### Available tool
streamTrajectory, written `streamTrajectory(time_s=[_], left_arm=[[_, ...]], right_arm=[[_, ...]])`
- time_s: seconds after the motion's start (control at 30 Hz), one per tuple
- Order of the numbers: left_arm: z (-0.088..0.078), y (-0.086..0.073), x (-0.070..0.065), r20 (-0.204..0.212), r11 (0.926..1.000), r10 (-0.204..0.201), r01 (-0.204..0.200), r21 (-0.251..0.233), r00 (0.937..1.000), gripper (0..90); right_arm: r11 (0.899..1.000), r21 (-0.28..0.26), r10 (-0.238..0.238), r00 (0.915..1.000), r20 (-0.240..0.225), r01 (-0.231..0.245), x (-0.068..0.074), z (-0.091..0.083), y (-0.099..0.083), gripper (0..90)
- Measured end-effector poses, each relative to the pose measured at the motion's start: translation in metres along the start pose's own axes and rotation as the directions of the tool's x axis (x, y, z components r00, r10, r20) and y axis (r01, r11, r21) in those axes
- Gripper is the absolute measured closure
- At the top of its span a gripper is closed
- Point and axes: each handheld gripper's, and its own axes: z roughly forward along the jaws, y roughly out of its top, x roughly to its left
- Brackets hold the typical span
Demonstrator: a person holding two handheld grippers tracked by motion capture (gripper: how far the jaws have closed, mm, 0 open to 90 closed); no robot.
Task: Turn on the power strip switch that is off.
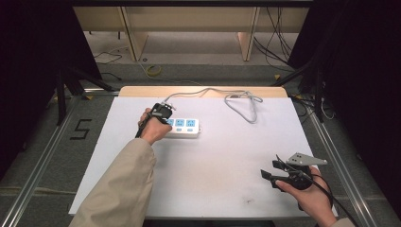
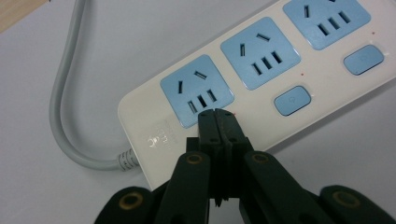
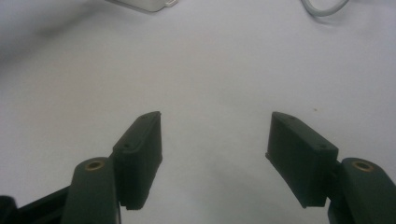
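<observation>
Power strip [image 1: 183,126] on a white table [image 1: 227,170], with the left gripper [image 1: 161,111] at its near-left end. The strip lies left of table centre, toward the far half, its long axis running left to right in the high view. Its grey cord [image 1: 236,99] leaves the left end and loops across the far edge of the table.

In the left gripper view, the left gripper [image 2: 217,116] has its jaws pressed together with nothing between them. The joined tips rest at the front edge of socket 1 [image 2: 196,89], just where that socket's switch would sit. The switches of the other 2 sockets are plain to see, one [image 2: 292,100] nearer and one [image 2: 364,59] farther along the strip. Judged from this, the closed tips serve as a single prod for pressing socket 1's switch, and the move turns on a short downward push along the jaws' own line.

The right gripper [image 1: 276,171] lies well apart at the near-right corner, jaws spread wide and empty; the left is far the nearer. In the right gripper view, its jaws [image 3: 212,140] frame bare table, with a corner of the strip [image 3: 149,4] cut off at the top edge.

Hidden: socket 1's switch lies under the left tips, so contact cannot be confirmed. The cord's plug end cannot be made out.
</observation>
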Motion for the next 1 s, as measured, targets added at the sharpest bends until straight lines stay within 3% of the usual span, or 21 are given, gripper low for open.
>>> streamTrajectory(time_s=[0.27,0.8,1.0], left_arm=[[-0.007,0.002,0.000,-0.003,0.9979,-0.009,0.009,-0.064,1.0000,89.8],[-0.013,-0.002,0.003,0.012,0.9958,-0.025,0.026,-0.088,0.9996,89.6],[-0.018,-0.008,0.005,0.035,0.9935,-0.036,0.040,-0.106,0.9987,89.3]], right_arm=[[1.000,-0.001,0.000,1.0000,0.001,0.000,0.000,0.000,0.000,35.7],[1.000,0.000,-0.001,1.0000,0.000,0.001,0.000,0.000,0.000,35.7],[1.000,-0.001,-0.003,1.0000,-0.001,0.003,0.000,0.000,0.000,35.7]])
